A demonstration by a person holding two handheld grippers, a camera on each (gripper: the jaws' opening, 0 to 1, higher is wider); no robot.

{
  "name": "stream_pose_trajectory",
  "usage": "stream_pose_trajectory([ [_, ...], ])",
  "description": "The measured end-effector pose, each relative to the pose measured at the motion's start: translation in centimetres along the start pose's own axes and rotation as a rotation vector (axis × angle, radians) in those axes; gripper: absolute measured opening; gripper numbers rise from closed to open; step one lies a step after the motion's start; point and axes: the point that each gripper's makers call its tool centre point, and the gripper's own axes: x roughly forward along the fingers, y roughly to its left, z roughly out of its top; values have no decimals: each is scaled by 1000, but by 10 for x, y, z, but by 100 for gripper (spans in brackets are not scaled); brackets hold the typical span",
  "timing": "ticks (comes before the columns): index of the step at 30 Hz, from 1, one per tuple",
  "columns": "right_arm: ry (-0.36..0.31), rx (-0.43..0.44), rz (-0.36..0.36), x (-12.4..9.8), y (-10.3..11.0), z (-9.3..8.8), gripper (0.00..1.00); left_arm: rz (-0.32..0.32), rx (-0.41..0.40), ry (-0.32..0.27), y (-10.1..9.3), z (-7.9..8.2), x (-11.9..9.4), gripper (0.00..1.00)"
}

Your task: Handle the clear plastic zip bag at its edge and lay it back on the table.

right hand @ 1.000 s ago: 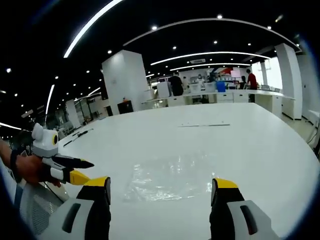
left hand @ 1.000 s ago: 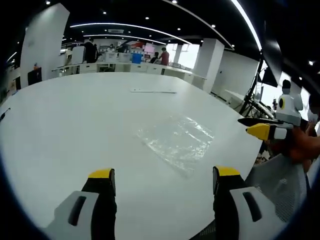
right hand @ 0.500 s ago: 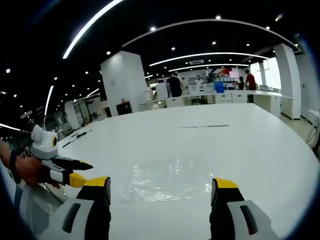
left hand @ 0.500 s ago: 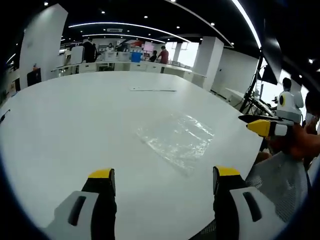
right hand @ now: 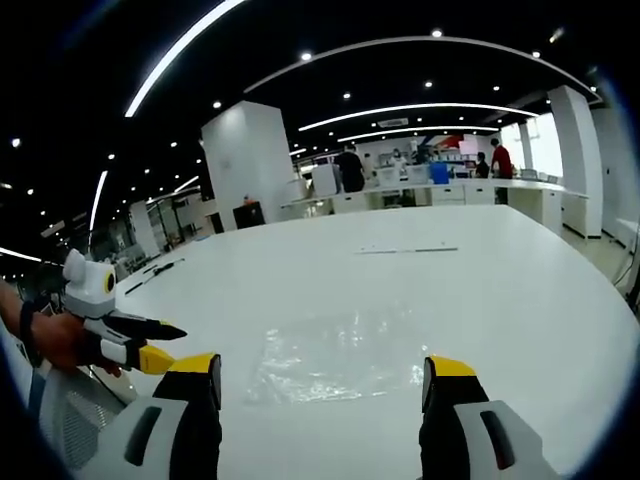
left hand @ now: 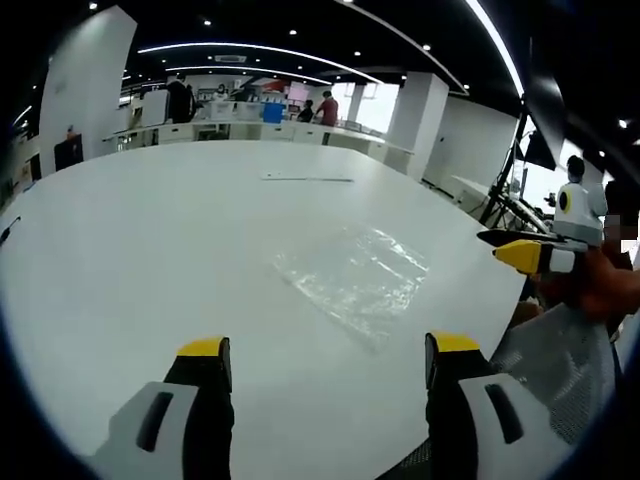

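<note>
The clear plastic zip bag [left hand: 353,282] lies flat on the white table [left hand: 150,240], ahead and to the right of my left gripper [left hand: 318,352], which stands open and holds nothing. In the right gripper view the bag [right hand: 335,365] lies just beyond my right gripper [right hand: 320,374], also open with nothing between its jaws. The right gripper [left hand: 528,250] comes into the left gripper view at the table's right edge, held by a hand. The left gripper [right hand: 135,340] enters the right gripper view from the left, off the table's near edge.
A thin long strip [left hand: 306,180] lies farther back on the table, also seen as a strip [right hand: 410,250] in the right gripper view. Desks, white columns and people stand far behind. A grey mesh chair back [left hand: 555,370] is at the table's near right.
</note>
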Motion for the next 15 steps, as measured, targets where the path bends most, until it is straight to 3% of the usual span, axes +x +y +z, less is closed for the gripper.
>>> stream_pose_trajectory([
  [15, 11, 6, -5, 1, -3, -3, 82, 3, 0, 2, -5, 1, -2, 78],
])
